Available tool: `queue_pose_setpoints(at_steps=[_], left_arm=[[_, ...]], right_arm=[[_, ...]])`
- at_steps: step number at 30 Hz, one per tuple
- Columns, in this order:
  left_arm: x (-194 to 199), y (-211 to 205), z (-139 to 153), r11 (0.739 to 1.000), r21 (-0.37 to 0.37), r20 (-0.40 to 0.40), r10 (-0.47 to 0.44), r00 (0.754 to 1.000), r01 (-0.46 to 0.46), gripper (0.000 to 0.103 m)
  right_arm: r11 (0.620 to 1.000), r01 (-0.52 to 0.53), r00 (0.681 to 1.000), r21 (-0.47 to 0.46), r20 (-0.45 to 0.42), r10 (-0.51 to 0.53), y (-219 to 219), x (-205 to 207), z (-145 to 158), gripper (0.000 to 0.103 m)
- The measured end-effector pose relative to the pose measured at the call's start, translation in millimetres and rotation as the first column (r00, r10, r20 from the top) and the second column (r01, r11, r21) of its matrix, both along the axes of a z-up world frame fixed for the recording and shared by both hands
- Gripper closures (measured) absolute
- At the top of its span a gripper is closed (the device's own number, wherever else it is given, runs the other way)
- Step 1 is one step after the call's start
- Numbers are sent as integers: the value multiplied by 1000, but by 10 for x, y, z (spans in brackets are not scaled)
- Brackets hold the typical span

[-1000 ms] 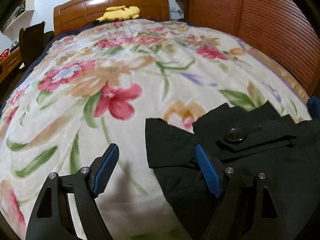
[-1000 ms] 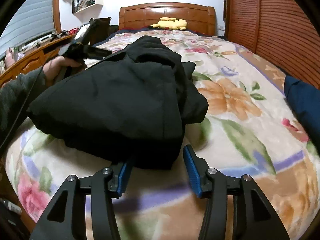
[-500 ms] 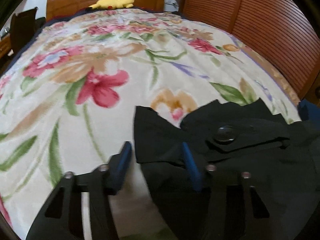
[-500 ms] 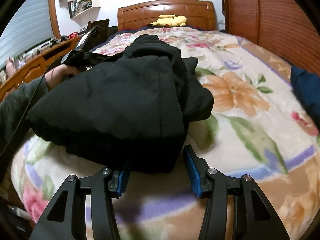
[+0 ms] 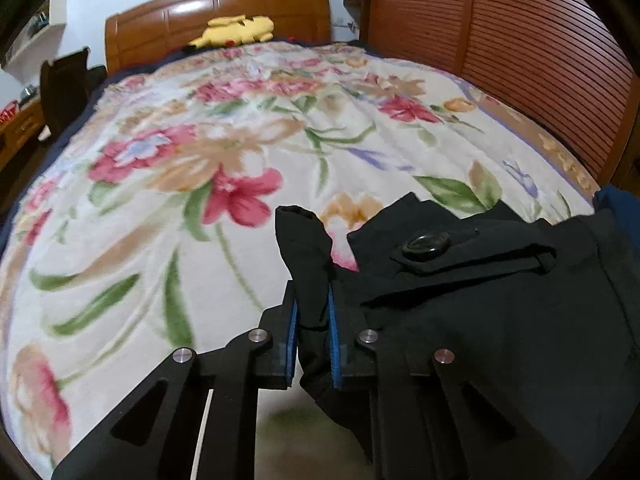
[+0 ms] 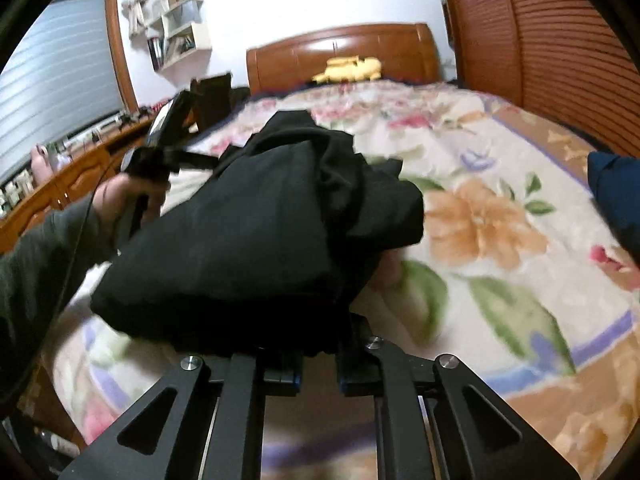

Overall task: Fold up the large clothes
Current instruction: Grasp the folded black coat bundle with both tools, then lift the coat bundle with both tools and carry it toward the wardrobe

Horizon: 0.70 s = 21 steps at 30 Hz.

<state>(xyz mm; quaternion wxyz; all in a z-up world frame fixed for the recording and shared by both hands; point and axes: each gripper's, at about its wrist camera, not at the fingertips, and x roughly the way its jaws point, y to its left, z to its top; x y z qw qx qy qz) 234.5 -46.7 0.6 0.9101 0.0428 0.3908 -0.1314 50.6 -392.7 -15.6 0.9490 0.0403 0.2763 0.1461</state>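
No readable text or brand anywhere. Black garment (image 5: 500, 320) bunched at the near edge of the bed, on the floral blanket (image 5: 180, 184), toward the near right corner in the left wrist view. Left gripper (image 5: 311, 312) clamped on a fold of the garment, blue pads nearly together with cloth between (1.0 s ago it was wide open beside the garment). Right gripper (image 6: 318, 364) closed on the garment's near hem, the fingertips hidden under cloth; it was open 0.5 s ago. Large black button (image 5: 426, 243) faces up on a tab. Yellow plush toy (image 5: 234, 30) by the wooden headboard (image 5: 216, 12); slatted wardrobe (image 5: 500, 28) along the right edge; navy cloth (image 6: 616, 196) at the right edge. Person's hand (image 6: 120, 196) holds the left gripper's handle.
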Motion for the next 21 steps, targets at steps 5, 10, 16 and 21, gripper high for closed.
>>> queue_pose_setpoints(at_steps=[5,10,16,21], left_arm=[[-262,155,200,1000,-4,37,13,999,-13,90],[-458,162,336,1000,25,60,12,998,-13,90],[-673,76,466,999,45,81,1,997,-5,90],[-863,-70,606,998,62,116,-22,993,15,90]], right_arm=[[1000,8,1000,25,4,-8,-73,-28,-29,93],[999,20,1000,37,23,-21,-85,-128,-14,93],[998,44,997,37,68,-46,-139,-288,37,93],[996,66,993,59,89,-71,-257,-346,24,94]])
